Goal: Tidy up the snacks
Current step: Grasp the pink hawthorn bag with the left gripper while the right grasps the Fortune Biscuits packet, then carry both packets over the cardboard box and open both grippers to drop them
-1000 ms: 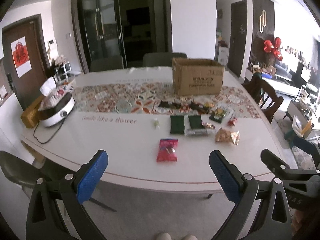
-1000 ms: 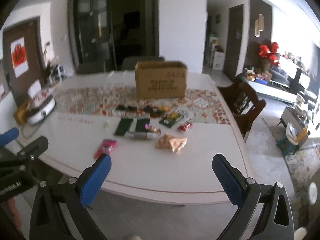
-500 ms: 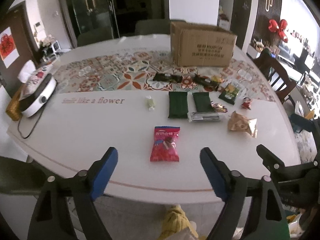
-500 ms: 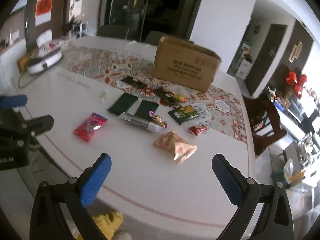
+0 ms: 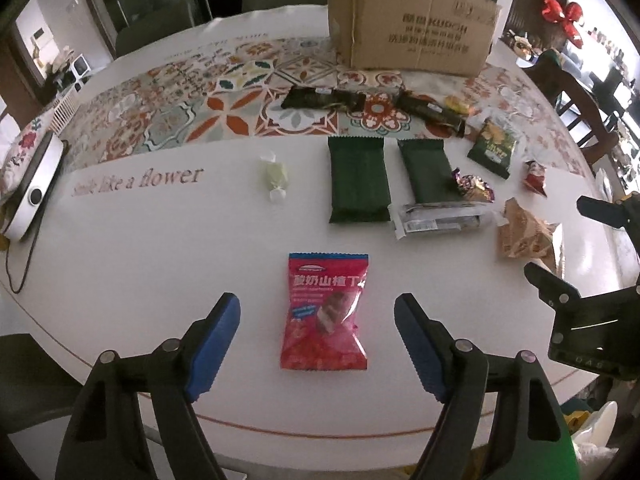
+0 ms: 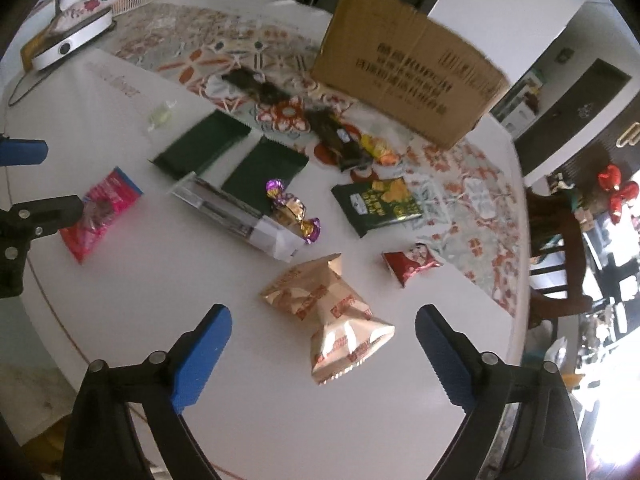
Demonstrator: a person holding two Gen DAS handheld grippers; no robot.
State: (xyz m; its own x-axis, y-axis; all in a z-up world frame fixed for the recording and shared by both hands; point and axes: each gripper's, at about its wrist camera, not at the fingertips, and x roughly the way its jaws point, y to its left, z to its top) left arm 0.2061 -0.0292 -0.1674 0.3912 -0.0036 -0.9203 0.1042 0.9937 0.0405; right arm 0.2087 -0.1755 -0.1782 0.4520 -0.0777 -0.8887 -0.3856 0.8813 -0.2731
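Observation:
Several snack packs lie on a white round table point(image 5: 140, 248). My left gripper point(image 5: 318, 340) is open, its fingers either side of a red snack pack point(image 5: 324, 312), above it. My right gripper point(image 6: 322, 354) is open around a tan crinkled pack point(image 6: 332, 316). Beyond lie two dark green packs point(image 5: 358, 178) point(image 5: 428, 170), a clear-wrapped bar point(image 5: 440, 220), a purple-gold candy point(image 6: 292, 210), a green chip bag point(image 6: 378, 202), a small red pack point(image 6: 410, 266), a pale wrapped candy point(image 5: 274, 176) and dark wrapped items point(image 5: 320, 100). A cardboard box point(image 5: 408, 24) stands at the back.
A patterned runner point(image 5: 200, 108) crosses the table under the box. A white round appliance point(image 5: 28, 184) with a cord sits at the left edge. A wooden chair point(image 6: 560, 248) stands to the right. Chairs stand behind the table.
Both grippers have moved forward and down over the table. The left now straddles the red pack, the right the tan pack. Both stay open.

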